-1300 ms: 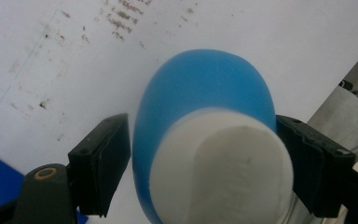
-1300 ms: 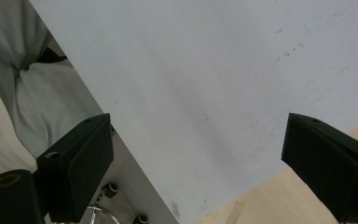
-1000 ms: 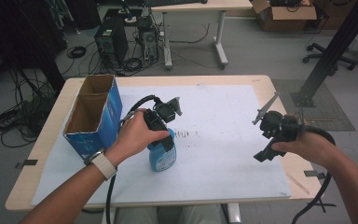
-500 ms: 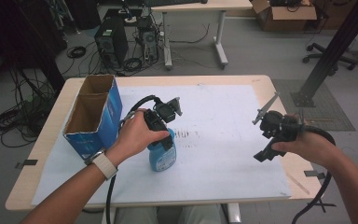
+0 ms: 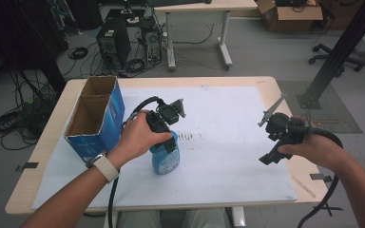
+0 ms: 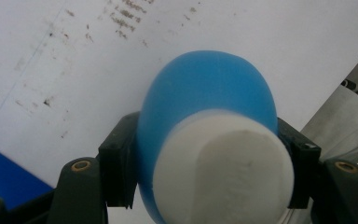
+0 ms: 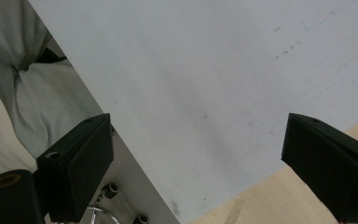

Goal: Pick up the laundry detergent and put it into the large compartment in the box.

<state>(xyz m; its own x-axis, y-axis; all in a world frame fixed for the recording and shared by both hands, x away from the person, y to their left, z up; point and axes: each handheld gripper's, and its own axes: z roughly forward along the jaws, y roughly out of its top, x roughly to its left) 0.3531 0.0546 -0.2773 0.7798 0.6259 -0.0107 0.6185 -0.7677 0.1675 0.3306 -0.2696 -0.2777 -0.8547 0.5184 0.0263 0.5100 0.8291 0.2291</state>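
The left gripper (image 5: 164, 124) is clamped on the white cap end of a blue bottle (image 5: 166, 156), which stands upright on the white sheet (image 5: 228, 114), near centre, long axis vertical. The open cardboard box (image 5: 95, 116) sits just left, probably its destination. The right gripper (image 5: 278, 137), jaws apart, hovers well right.

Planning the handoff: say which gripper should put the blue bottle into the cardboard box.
Left. The left gripper is shut on the blue bottle, right beside the cardboard box. The right gripper is open, far across the table.
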